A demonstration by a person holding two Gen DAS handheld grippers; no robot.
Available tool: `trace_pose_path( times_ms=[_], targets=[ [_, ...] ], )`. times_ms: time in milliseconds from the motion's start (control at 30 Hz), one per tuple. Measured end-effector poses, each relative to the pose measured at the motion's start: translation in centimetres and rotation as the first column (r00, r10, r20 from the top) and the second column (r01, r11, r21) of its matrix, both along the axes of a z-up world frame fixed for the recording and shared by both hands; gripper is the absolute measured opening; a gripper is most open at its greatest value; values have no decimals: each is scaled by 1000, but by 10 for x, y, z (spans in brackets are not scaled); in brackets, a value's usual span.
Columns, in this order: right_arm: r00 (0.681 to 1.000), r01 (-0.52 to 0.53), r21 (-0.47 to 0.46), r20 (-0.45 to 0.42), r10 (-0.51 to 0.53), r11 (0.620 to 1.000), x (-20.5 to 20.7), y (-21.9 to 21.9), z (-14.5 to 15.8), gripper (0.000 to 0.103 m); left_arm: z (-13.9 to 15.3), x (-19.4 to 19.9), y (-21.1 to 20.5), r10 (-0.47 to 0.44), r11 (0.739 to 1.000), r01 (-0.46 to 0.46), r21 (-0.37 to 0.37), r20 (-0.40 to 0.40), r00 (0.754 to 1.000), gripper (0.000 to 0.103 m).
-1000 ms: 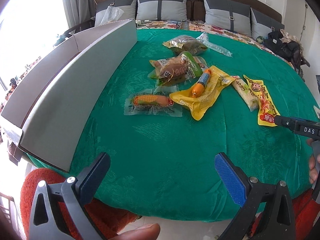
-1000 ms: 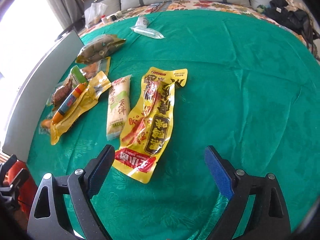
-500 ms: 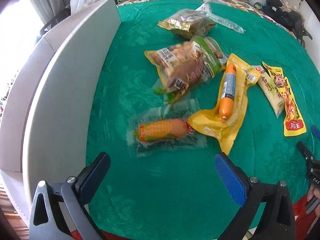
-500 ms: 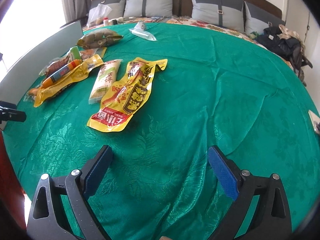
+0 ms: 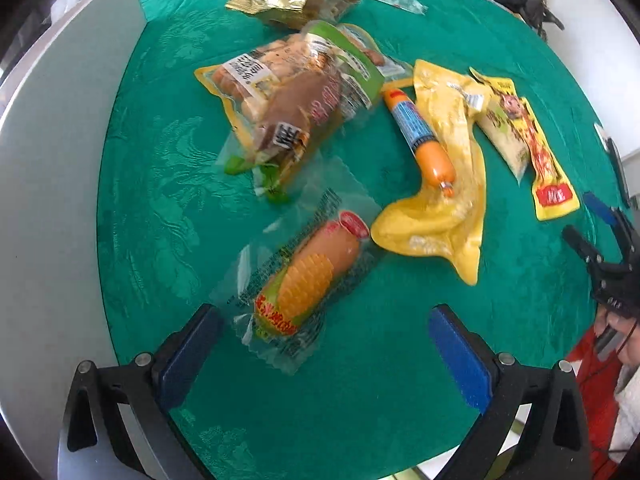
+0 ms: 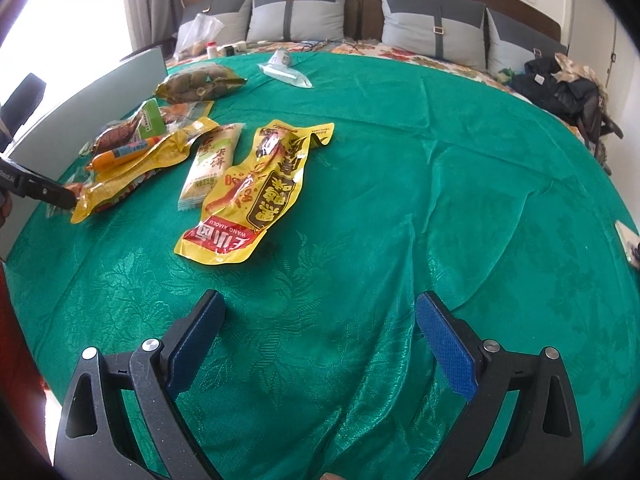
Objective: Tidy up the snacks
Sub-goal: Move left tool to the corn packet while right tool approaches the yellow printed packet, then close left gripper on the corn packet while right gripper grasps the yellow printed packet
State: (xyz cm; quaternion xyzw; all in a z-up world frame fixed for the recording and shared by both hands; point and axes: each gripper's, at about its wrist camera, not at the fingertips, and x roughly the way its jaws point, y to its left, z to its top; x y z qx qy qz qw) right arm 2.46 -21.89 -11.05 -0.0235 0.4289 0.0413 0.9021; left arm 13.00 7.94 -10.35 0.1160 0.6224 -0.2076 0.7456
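Note:
Several snack packs lie on a green tablecloth. My left gripper is open just above a clear corn sausage pack, whose near end lies between the fingers. Beyond it lie a brown and green sausage pack, an orange sausage on a yellow pouch, and a gold bag. My right gripper is open and empty over bare cloth, short of a yellow and red pack and a pale wafer pack.
A grey box wall stands along the left edge of the table, also showing in the right wrist view. A clear pack lies at the far side. Pillows and a black bag sit behind.
My left gripper has moved forward and down onto the corn sausage pack. My right gripper has drawn back from the yellow and red pack. Both stay open.

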Motion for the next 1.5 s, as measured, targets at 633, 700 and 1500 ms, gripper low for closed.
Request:
trace_pose_path(
  times_ms=[633, 700, 1500],
  targets=[
    [1000, -1, 0, 1, 1, 1000, 0, 0, 0, 98, -9, 34, -26, -32, 996, 26, 85, 64, 997, 103],
    [1000, -1, 0, 1, 1, 1000, 0, 0, 0, 98, -9, 34, -20, -7, 998, 4, 59, 60, 998, 103],
    [1000, -10, 4, -11, 10, 1000, 1, -2, 1, 98, 17, -11, -16, -21, 1000, 20, 11, 85, 996, 41]
  ],
)
